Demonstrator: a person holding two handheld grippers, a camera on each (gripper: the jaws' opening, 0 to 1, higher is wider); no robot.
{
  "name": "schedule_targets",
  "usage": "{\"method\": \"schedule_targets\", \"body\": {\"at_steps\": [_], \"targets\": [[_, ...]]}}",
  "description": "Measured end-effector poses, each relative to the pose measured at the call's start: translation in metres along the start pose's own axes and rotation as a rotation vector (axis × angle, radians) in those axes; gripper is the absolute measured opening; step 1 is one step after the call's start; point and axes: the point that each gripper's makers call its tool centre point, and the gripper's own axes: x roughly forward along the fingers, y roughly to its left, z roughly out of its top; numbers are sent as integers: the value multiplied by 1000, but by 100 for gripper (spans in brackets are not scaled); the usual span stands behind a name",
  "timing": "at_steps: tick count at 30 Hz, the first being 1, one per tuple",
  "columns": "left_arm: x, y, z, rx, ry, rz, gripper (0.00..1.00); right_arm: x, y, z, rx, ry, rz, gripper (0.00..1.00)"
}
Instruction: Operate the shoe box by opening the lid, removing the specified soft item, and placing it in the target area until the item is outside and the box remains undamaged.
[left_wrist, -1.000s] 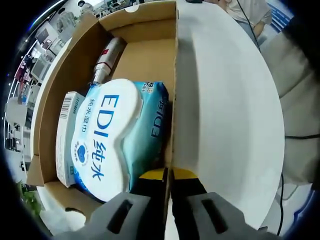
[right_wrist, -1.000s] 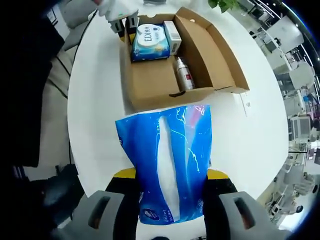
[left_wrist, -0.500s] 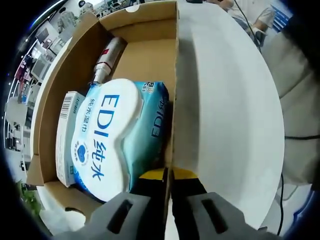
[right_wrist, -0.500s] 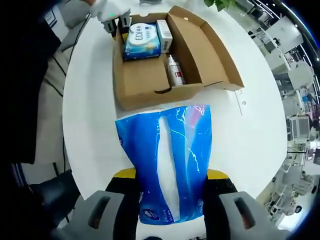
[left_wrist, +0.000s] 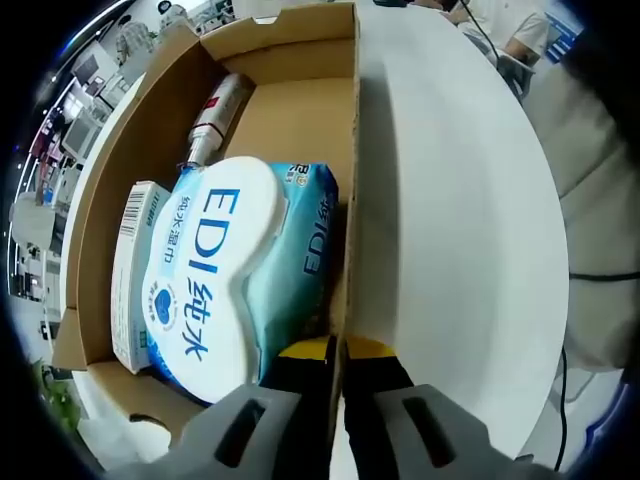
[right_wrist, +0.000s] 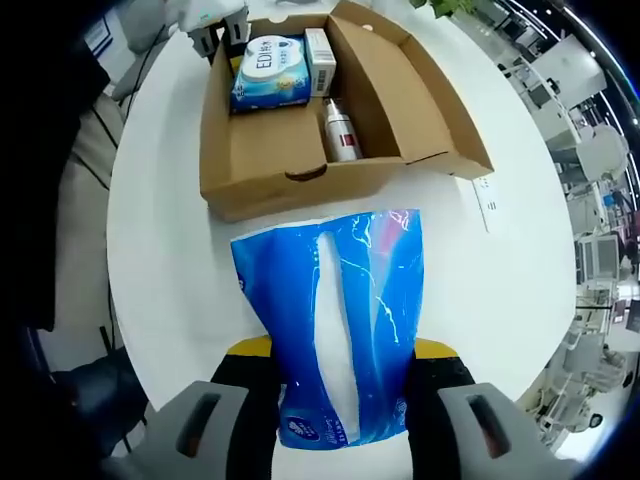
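Observation:
An open cardboard shoe box (left_wrist: 300, 120) lies on a round white table (left_wrist: 450, 250). My left gripper (left_wrist: 337, 350) is shut on the box's near side wall (left_wrist: 351, 180). In the right gripper view, my right gripper (right_wrist: 342, 348) is shut on a blue soft tissue pack (right_wrist: 335, 320), held above the table (right_wrist: 160, 270) and outside the box (right_wrist: 270, 150). The left gripper (right_wrist: 213, 20) appears at the box's far corner.
Inside the box lie an EDI wet wipes pack (left_wrist: 215, 280), a slim white carton (left_wrist: 130, 270) and a small spray bottle (left_wrist: 212, 120). The lid flap (right_wrist: 420, 90) stands open to the right. A white tag (right_wrist: 490, 205) lies on the table. A person (left_wrist: 500, 25) sits beyond the table.
The right gripper view has shifted and turned, so the box now sits further left and up in it. The pack stays gripped. The left gripper view is nearly unchanged.

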Motion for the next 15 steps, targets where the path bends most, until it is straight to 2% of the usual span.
{"method": "schedule_targets", "body": {"at_steps": [7,15], "targets": [[0,0,0,-3,0,-1,1,10,-5,-1,-34,12,-15,46],[0,0,0,-6,0,-2,1,23,-6,6,-11,0,-1,46]]}}
